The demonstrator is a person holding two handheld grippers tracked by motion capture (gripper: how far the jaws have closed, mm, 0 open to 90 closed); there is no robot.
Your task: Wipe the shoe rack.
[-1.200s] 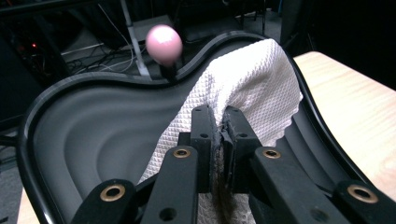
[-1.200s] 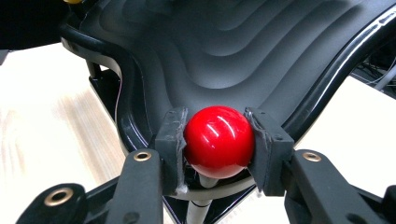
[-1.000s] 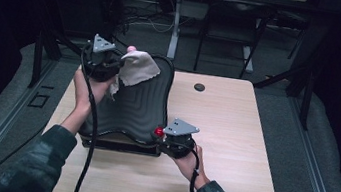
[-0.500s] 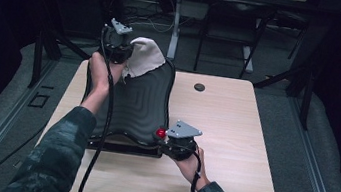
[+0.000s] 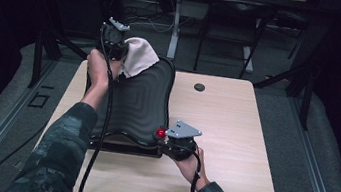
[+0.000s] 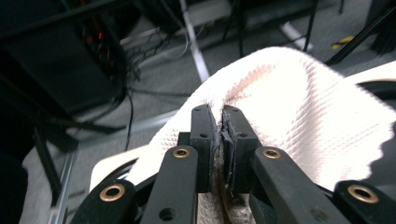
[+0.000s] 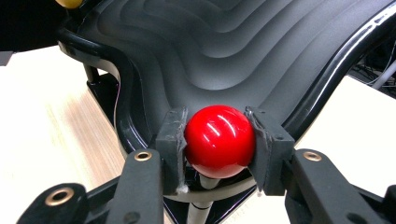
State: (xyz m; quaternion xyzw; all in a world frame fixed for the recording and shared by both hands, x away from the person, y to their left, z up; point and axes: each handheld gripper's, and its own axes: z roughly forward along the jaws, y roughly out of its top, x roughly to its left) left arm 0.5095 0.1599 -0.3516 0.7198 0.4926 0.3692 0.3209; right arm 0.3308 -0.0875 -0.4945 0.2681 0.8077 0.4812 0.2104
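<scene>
We held the left gripper [image 5: 122, 61], fingers clamped on white cloth [image 5: 138, 56], tray's [image 5: 140, 99] 11 o'clock | right gripper [image 5: 165, 136] fingers clamped on red ball [image 7: 219, 141], 5 o'clock.

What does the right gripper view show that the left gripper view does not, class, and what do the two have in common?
Right gripper view alone: the right tool clamped on a red ball knob atop a thin stem, at the edge of a black ridged board, with a yellow knob at the far corner.

Left gripper view alone: the left tool pinching a white textured cloth, with cables on the floor beyond.

Shared: black jaws shut on something, and a bit of pale wooden table.
</scene>
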